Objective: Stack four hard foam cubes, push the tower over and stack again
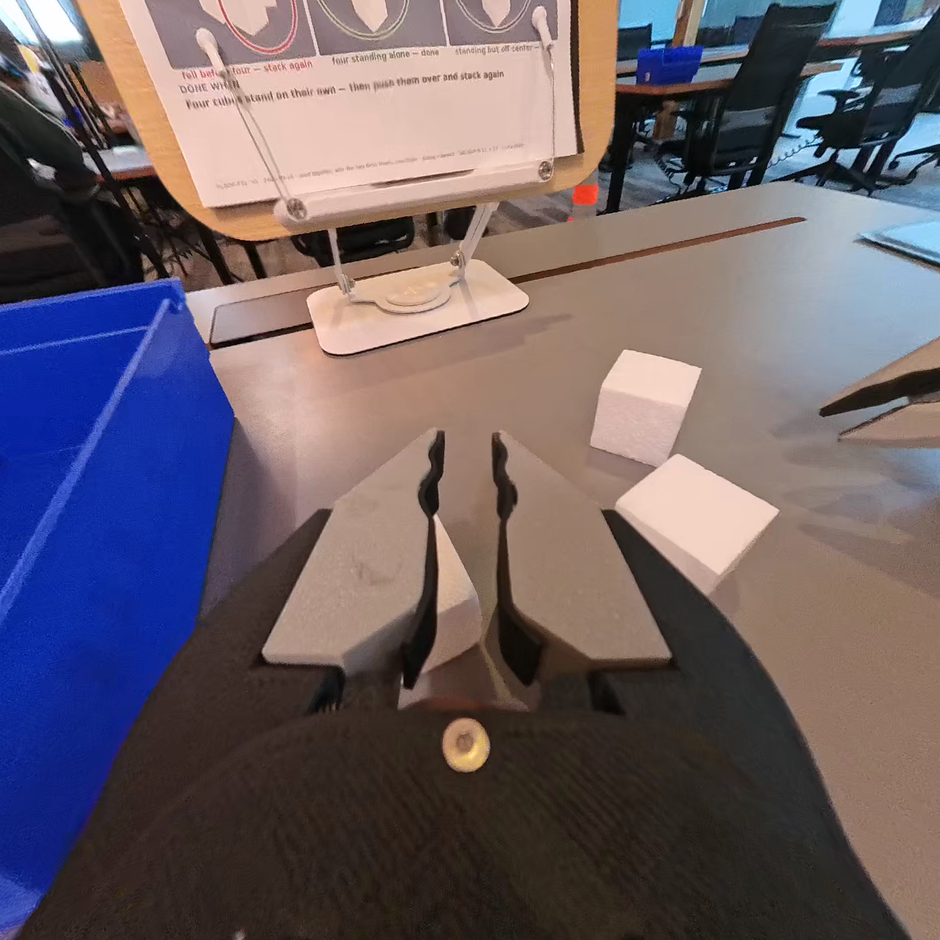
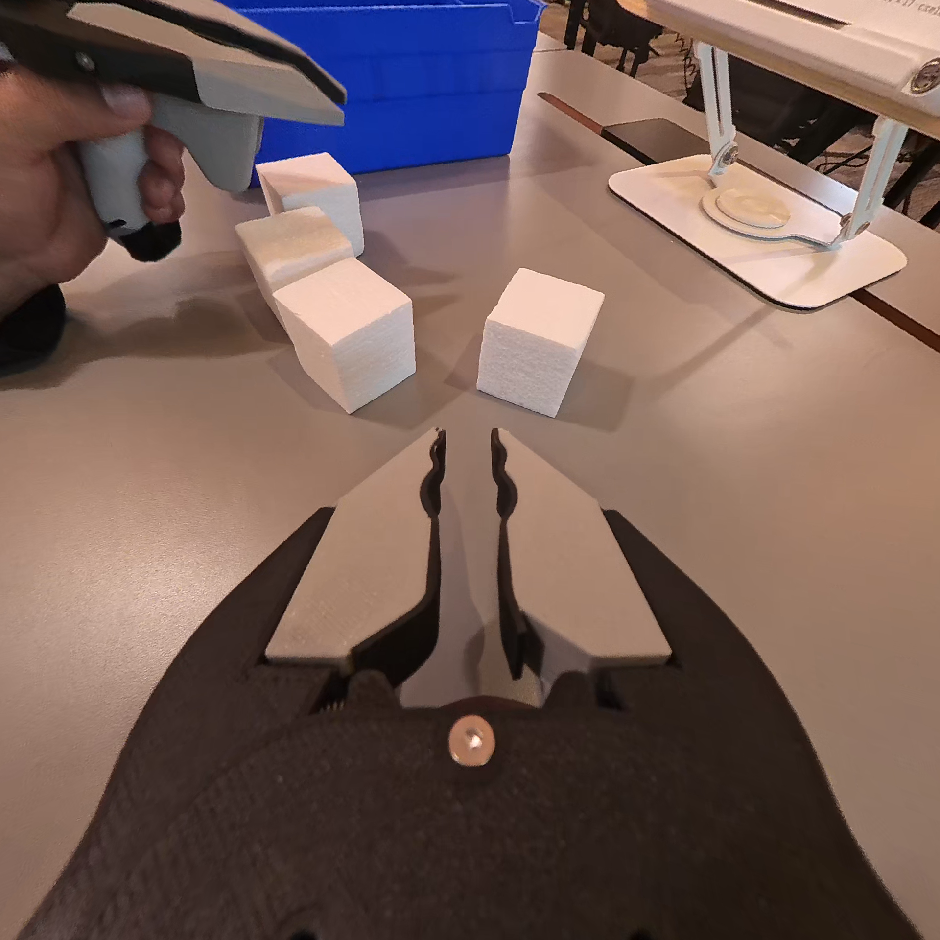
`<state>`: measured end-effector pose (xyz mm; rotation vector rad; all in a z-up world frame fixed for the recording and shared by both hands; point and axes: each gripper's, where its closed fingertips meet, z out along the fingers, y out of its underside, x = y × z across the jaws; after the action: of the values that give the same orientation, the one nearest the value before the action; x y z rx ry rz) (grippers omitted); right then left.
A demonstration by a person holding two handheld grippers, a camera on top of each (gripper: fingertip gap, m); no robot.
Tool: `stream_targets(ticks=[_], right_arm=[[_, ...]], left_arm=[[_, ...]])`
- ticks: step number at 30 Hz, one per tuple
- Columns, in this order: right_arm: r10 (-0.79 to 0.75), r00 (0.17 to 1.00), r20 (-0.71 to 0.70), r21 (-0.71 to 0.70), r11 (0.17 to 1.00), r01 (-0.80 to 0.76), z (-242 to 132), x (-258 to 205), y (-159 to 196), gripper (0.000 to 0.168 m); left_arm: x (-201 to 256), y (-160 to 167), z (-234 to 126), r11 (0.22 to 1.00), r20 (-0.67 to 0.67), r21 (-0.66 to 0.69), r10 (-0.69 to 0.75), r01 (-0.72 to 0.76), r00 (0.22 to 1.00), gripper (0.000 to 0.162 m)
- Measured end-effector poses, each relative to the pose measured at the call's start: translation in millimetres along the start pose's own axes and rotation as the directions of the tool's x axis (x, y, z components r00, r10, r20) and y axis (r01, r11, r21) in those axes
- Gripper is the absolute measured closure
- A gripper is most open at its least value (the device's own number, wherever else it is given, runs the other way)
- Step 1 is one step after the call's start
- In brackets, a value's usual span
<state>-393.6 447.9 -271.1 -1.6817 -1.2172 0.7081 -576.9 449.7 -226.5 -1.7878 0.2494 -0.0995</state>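
left wrist view. left gripper [image 1: 468, 440]: grey fingers with black inner pads, filling the lower centre of the frame; a narrow gap is kept between the tips, with nothing gripped there. a white foam cube [image 1: 452, 605] is glimpsed low between the finger bases, lying beneath the gripper; contact cannot be told. two more foam cubes are seen on the grey table [image 1: 763, 315] at right of centre: a farther cube [image 1: 643, 407] standing flat, and a nearer cube [image 1: 697, 519] turned at an angle just beside it. a blue bin [image 1: 91, 458] occupies the left edge. a white document stand [image 1: 417, 310] carrying a printed sheet on a wooden board is placed at upper centre. the tip of the other gripper is shown at the right edge. office chairs are seen in the upper right background.

right wrist view. right gripper [image 2: 468, 440]: lower centre, jaws narrowly parted, empty, held over bare table [image 2: 152, 508]. four cubes lie unstacked at centre: three in a touching row running from the blue bin [image 2: 407, 76] toward the camera, namely rear cube [image 2: 315, 198], middle cube [image 2: 290, 244] and front cube [image 2: 351, 335]; a lone cube [image 2: 534, 341] is set apart to their right. the left gripper [image 2: 213, 66] is held by a hand [image 2: 46, 168] at upper left, above the row. the stand's base [image 2: 753, 229] is seen at upper right.
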Motion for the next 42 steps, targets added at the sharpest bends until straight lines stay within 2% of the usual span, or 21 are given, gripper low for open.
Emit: stream_targets(ticks=[6,12,16,22,26,29,32,34,37,40,42], right_arm=[[0.006,1.000,-0.018,0.000,1.000,-0.006,0,3,0,0.147],[0.000,1.000,-0.030,-0.001,1.000,0.000,0,3,0,0.144],[-0.008,0.999,-0.034,0.000,1.000,0.008,0,3,0,0.144],[-0.019,0.998,-0.058,0.017,1.000,0.020,-2,5,-3,0.146],[-0.027,0.996,-0.084,0.030,0.999,0.030,-4,9,-4,0.147],[-0.019,0.997,-0.080,0.038,0.999,0.022,-5,10,-5,0.147],[-0.029,0.997,-0.076,0.049,0.998,0.033,-6,8,-9,0.153],[-0.042,0.996,-0.076,0.049,0.998,0.045,-5,6,-9,0.154],[-0.057,0.995,-0.076,0.043,0.997,0.061,-4,4,-9,0.153],[-0.060,0.996,-0.070,0.040,0.997,0.062,-4,2,-9,0.155],[-0.061,0.996,-0.069,0.041,0.997,0.064,-4,2,-9,0.156]], left_arm=[[1,5,3,0.999,-0.023,-0.021,-0.035,0.035,0.999,0.142],[7,-1,1,0.999,-0.017,0.004,0.036,-0.036,0.999,0.154],[23,-3,3,1.000,-0.101,0.017,0.020,-0.018,0.995,0.135],[44,-20,-7,0.992,-0.182,0.120,0.052,-0.030,0.982,0.126],[79,-22,-13,0.989,-0.367,0.143,0.073,-0.021,0.927,0.125],[99,-12,-18,0.998,-0.496,0.066,0.052,-0.023,0.867,0.120],[115,12,-22,0.991,-0.591,-0.097,0.022,-0.098,0.806,0.121],[115,18,-19,0.977,-0.578,-0.152,0.036,-0.151,0.816,0.120],[120,25,-19,0.941,-0.589,-0.249,0.039,-0.227,0.807,0.105],[112,32,-9,0.887,-0.522,-0.307,0.146,-0.345,0.840,0.092],[110,44,-4,0.845,-0.516,-0.370,0.157,-0.385,0.842,0.090]])
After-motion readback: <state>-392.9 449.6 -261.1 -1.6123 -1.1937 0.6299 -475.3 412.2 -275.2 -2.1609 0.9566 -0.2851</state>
